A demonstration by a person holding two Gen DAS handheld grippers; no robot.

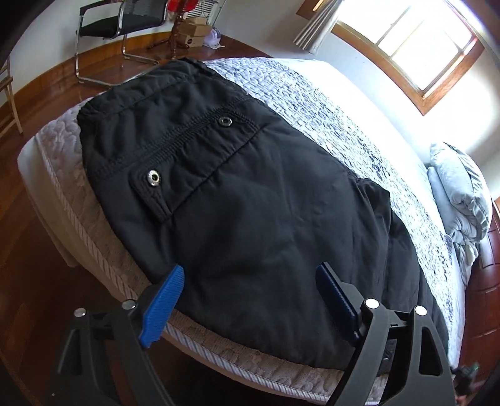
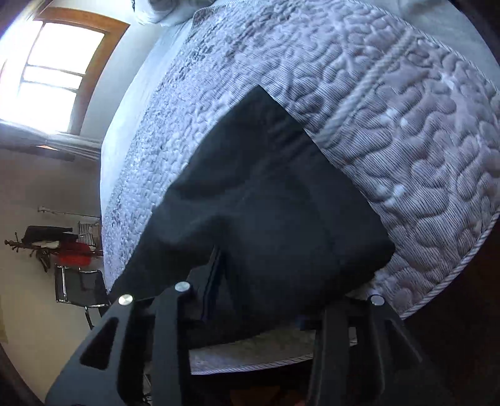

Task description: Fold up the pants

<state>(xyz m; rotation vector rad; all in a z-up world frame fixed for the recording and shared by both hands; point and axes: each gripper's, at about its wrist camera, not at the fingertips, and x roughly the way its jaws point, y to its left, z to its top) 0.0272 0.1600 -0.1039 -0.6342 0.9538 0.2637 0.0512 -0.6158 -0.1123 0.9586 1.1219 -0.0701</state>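
Note:
Black pants [image 1: 243, 200] lie on the quilted mattress [image 1: 328, 103], waistband far left, a flap pocket with metal snaps facing up. My left gripper [image 1: 250, 274] hovers over the near edge of the pants, blue pads wide apart, holding nothing. In the right wrist view the pants [image 2: 265, 200] drape over the mattress edge [image 2: 422, 162]. My right gripper [image 2: 262, 281] is close against the dark cloth, fingers spread wide; cloth covers the fingertips, so I cannot tell whether it grips any.
A grey pillow and bundled bedding [image 1: 459, 193] lie at the bed's far right. A black chair [image 1: 122, 22], cardboard boxes [image 1: 193, 34] and a coat stand are on the wooden floor [image 1: 37, 250] beyond the bed. A window [image 1: 418, 47] is on the wall.

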